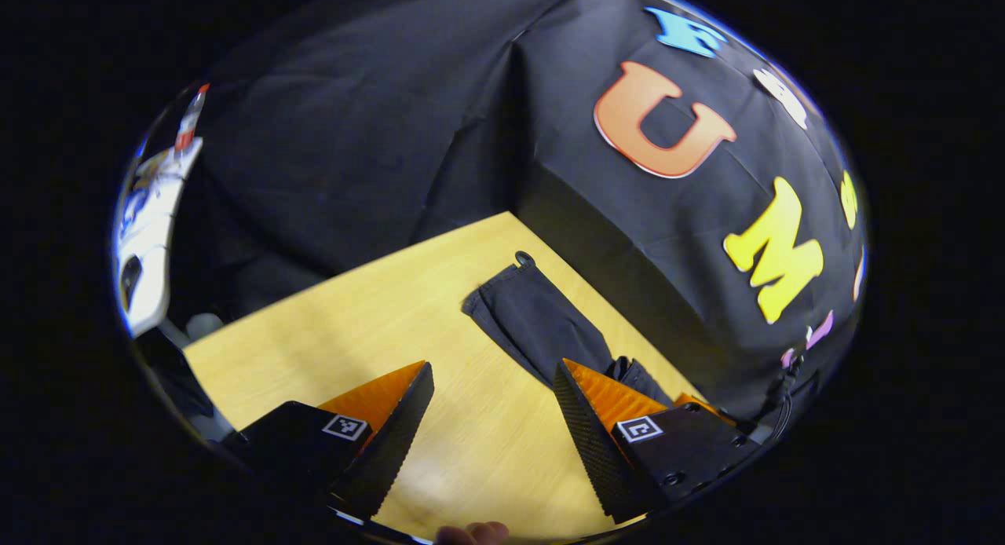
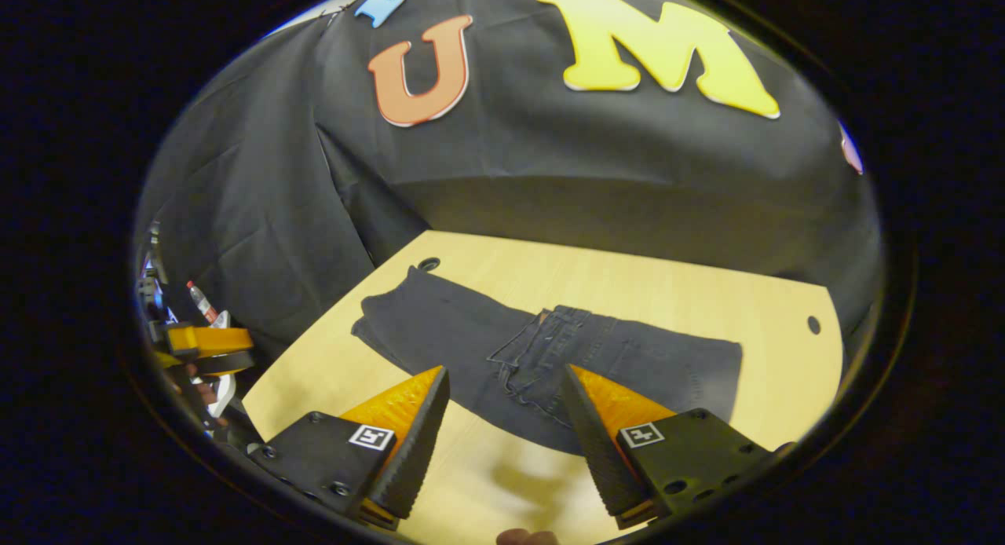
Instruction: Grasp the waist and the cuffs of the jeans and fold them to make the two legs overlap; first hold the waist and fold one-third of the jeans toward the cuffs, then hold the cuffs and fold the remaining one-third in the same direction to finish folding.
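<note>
Jeans (image 2: 550, 356) lie flat on the wooden worktop (image 2: 691, 294), running along its far edge from the left far corner, beside a small hole (image 2: 429, 263) in the board, toward the right; the waist seems to sit near the middle with cloth spread to either side, so the legs do not look overlapped, though the dark fabric hides much of the detail. The right gripper (image 2: 502, 419) hovers above the near side of the jeans with its jaws wide apart, holding nothing; the left gripper (image 1: 491, 407) is likewise spread open and empty, over bare wood, with one end of the jeans just beyond its right finger. A fingertip (image 1: 471, 533) of the holding hand shows at the bottom edge of the left gripper view. Judged from this, no fold has begun. The likely risks: pinching a single layer at the waist so the lower layer drags behind; grabbing off the true end so the legs land askew; lifting too fast, which could pull the jeans toward the far edge.
</note>
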The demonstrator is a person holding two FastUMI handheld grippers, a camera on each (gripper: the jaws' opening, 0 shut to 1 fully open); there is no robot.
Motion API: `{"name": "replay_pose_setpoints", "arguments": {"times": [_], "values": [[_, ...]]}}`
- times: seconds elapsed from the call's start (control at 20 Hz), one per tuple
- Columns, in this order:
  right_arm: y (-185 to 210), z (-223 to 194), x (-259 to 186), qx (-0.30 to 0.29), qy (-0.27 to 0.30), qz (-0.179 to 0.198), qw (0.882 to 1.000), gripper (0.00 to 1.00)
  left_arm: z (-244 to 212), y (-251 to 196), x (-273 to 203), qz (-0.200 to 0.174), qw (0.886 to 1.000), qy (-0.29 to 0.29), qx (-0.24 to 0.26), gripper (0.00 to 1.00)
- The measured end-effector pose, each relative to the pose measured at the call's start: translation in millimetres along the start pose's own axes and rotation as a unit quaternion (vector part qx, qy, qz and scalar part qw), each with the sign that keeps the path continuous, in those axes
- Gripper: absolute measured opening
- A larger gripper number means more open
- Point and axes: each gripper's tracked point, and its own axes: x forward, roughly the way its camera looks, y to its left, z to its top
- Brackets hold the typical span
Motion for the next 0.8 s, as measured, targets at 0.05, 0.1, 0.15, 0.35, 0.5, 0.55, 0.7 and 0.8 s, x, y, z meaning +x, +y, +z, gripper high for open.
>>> {"name": "replay_pose_setpoints", "arguments": {"times": [0.05, 0.1, 0.15, 0.35, 0.5, 0.55, 0.7, 0.8], "values": [[-7, 5, -19, -0.005, -0.007, -0.005, 1.0, 0.88, 5, -3, 19, -0.016, 0.999, 0.012, -0.043, 0.99], [-16, 8, -37, -0.008, -0.013, -0.012, 1.0, 0.9, 7, -5, 37, -0.028, 0.996, 0.027, -0.083, 0.99], [-25, 9, -54, -0.009, -0.018, -0.021, 1.0, 0.91, 8, -4, 54, -0.038, 0.992, 0.039, -0.117, 0.99], [-68, 8, -102, 0.013, -0.022, -0.068, 0.997, 0.93, 14, 10, 111, -0.042, 0.979, 0.055, -0.193, 1.0], [-107, -1, -125, 0.028, -0.017, -0.113, 0.993, 0.97, 20, 20, 141, -0.03, 0.975, 0.053, -0.213, 1.0], [-117, -4, -129, 0.036, -0.015, -0.122, 0.992, 0.97, 21, 22, 151, -0.026, 0.975, 0.052, -0.215, 0.99], [-137, -9, -137, 0.066, -0.009, -0.14, 0.988, 0.97, 20, 30, 171, -0.004, 0.976, 0.052, -0.209, 0.99], [-143, -9, -137, 0.078, -0.012, -0.145, 0.986, 1.0, 23, 26, 178, -0.003, 0.977, 0.05, -0.206, 0.99]]}}
